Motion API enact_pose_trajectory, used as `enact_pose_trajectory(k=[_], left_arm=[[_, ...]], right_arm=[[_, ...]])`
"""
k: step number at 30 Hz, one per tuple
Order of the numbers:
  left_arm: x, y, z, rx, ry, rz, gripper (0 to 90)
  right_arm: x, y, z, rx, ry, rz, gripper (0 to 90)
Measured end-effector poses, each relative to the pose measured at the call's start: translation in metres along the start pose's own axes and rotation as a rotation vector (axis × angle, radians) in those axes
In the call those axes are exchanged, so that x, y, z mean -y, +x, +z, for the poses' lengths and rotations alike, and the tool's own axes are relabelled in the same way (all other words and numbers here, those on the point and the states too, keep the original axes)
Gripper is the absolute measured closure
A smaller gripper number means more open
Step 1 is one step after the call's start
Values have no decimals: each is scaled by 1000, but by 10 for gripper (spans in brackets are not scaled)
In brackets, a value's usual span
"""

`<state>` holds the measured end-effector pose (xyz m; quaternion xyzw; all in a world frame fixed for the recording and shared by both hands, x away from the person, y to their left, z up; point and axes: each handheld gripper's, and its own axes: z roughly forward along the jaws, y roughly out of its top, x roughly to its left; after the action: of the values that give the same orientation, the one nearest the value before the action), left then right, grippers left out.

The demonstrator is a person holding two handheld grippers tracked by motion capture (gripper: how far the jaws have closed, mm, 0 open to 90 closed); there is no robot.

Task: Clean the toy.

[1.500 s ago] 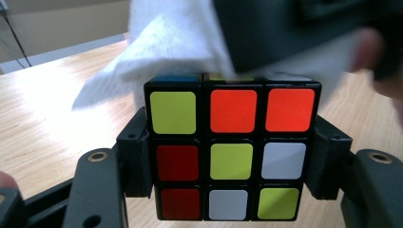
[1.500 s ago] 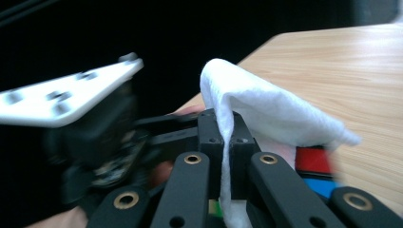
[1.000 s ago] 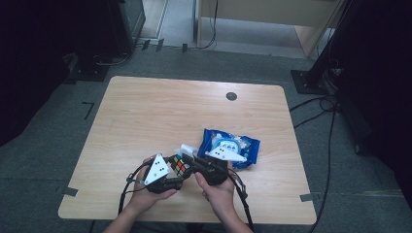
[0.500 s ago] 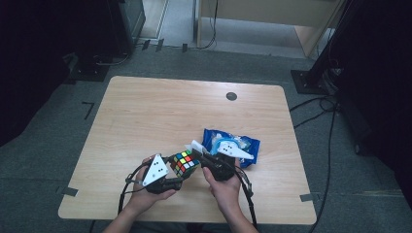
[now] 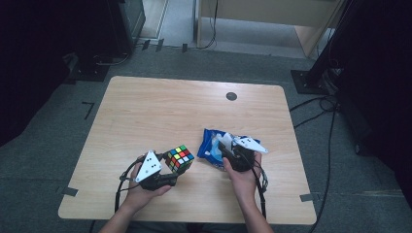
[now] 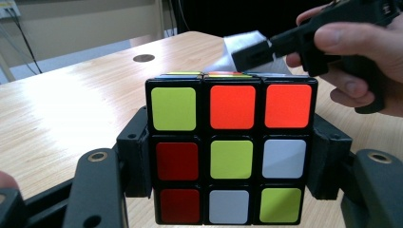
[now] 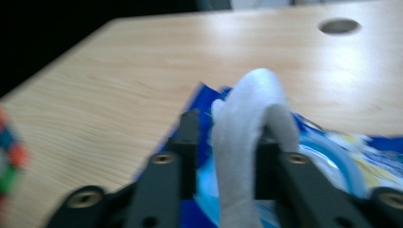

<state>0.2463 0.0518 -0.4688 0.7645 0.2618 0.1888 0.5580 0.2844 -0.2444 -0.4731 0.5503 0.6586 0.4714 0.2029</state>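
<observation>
Left gripper (image 5: 171, 171) clamped on the puzzle cube (image 5: 179, 158); right gripper (image 5: 224, 148) over the blue packet (image 5: 210, 145).

High view: cube sits at the near middle of the table (image 5: 160, 111), left of the packet and apart from it; the right hand (image 5: 243, 172) has its gripper on the packet's near edge.
Left gripper view: fingers (image 6: 135, 156) press both sides of the cube (image 6: 230, 156), yellow-green centre facing the camera; right gripper (image 6: 256, 52) beyond the cube.
Right gripper view: blurred. Fingers (image 7: 190, 137) have just been opening, a white strip (image 7: 247, 137) stands between them, above the packet (image 7: 332, 156); can't tell if they press it.
</observation>
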Motion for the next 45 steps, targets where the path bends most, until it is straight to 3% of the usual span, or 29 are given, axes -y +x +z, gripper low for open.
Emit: enact_pose_trajectory(k=[2, 8, 10, 14, 16, 20, 24, 25, 26, 28, 31, 34, 37, 41, 45], left_arm=[[0, 0, 0, 0, 3, 1, 342], [0, 1, -1, -4, 3, 0, 342], [0, 1, -1, -4, 2, 0, 342], [0, 2, -2, -7, -1, 0, 342], [0, 3, -2, -8, -2, -2, 342], [-1, 5, -1, -9, -7, -5, 342], [-2, 5, 0, -10, -9, -10, 342], [-2, 5, 0, -9, -9, -9, 342], [-2, 5, 0, -9, -8, -7, 342], [-1, 4, 0, -11, -7, -8, 342], [-1, 2, 1, -11, -4, -5, 342], [0, -1, 1, -10, 0, 0, 341], [0, -5, 1, -17, 8, 22, 342], [0, -10, 2, -31, 12, 57, 341], [0, -12, 4, -30, 13, 65, 342]], right_arm=[[0, -3, 2, 38, 42, -5, 497], [-10, -3, -2, 37, 97, -117, 438], [-8, -7, 2, 31, 152, -129, 421], [2, -22, 9, 76, 236, -122, 404], [2, -28, 8, 64, 231, -104, 397], [-4, -34, -2, 89, 191, -85, 331], [-15, -28, -19, 176, 83, -87, 310], [-20, -20, -26, 177, 31, -94, 311], [-21, -17, -28, 169, 17, -88, 312], [-29, -2, -35, 90, -21, -64, 316], [-36, 25, -40, -99, -37, -16, 312], [-34, 53, -34, -270, 5, 21, 289], [-26, 75, -23, -373, 75, 53, 261], [-17, 88, -12, -454, 142, 137, 248], [-10, 94, -8, -416, 163, 110, 292]])
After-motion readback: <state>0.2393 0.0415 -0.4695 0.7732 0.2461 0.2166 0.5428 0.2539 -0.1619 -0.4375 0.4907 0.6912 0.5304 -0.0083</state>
